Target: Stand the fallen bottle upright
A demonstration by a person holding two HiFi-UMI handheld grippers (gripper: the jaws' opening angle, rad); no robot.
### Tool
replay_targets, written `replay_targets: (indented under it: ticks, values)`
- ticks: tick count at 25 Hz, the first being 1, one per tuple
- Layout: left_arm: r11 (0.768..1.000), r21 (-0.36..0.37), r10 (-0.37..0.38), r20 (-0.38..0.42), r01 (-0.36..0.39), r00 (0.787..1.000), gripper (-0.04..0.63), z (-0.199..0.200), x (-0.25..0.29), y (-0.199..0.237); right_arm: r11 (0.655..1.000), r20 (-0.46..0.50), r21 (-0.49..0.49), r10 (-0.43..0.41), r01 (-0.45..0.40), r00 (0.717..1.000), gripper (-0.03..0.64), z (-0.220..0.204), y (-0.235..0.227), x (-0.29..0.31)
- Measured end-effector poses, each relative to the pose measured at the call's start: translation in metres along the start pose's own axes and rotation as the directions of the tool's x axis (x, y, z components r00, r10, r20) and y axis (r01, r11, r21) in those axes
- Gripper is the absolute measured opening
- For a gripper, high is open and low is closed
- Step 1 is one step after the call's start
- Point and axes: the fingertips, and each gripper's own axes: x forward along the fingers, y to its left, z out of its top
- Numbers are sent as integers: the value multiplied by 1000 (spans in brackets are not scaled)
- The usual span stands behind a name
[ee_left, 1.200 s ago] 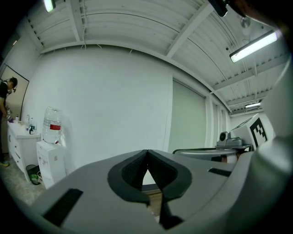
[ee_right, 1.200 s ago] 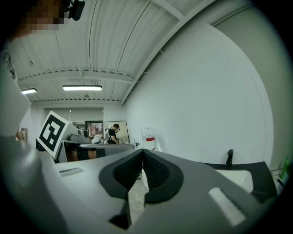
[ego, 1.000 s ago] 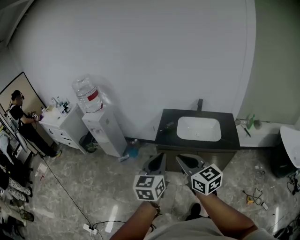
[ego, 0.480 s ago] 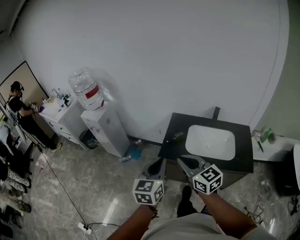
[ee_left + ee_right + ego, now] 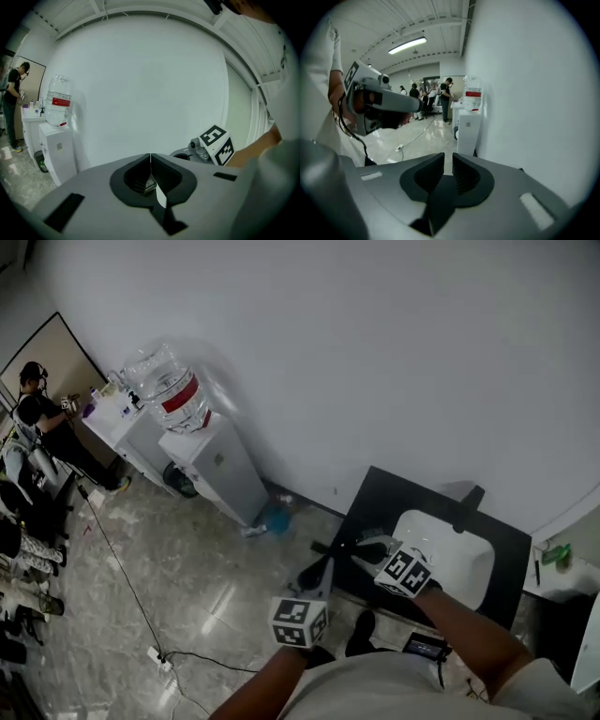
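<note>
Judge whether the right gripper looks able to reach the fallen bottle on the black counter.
Probably yes. The right gripper hangs over the black counter beside the fallen bottle, with nothing seen between them; its jaws are opening and empty. Its own view misses the bottle.

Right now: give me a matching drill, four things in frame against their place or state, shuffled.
1 left gripper
2 right gripper
3 water jug
4 sink basin

A set in the black countertop
B jaws together
C on top of the white dispenser
D jaws a little apart, nothing between them

Pairs: 1-B, 2-D, 3-C, 4-A. The right gripper's jaws are opening.
</note>
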Motion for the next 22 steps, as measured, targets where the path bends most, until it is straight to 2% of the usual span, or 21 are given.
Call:
replay_targets:
  ticks: [2,4,6,8,13,16,19,21,22]
  values:
    - [1000,-16,14,-16,-14,1000,8,1,14,16,992,-74,-113,46,-54,996,32,-5,-15,26]
    - [999,-27,19,-26,-20,999,8,2,26,31,965,-160,-236,80,-117,984,32,-12,-25,52]
    - [999,-43,26,-39,-27,999,8,-1,35,47,923,-267,-326,116,-203,957,54,-29,-28,78]
    - [998,-47,36,-60,-39,998,8,-5,45,66,881,-375,-377,138,-287,917,61,-51,-32,104]
    - [996,-68,47,-136,-57,990,8,-26,70,101,819,-583,-365,170,-442,795,71,-111,-42,146]
    - [994,-88,43,-166,-58,985,8,-35,81,113,809,-657,-330,174,-487,734,80,-138,-47,162]
    - [993,-104,35,-187,-55,982,8,-41,92,120,808,-691,-309,171,-501,703,91,-157,-55,175]
    - [992,-112,33,-197,-56,980,8,-43,97,124,810,-701,-305,165,-500,694,91,-165,-59,182]
    - [992,-115,34,-200,-58,979,8,-44,98,125,810,-703,-313,154,-496,695,114,-168,-62,185]
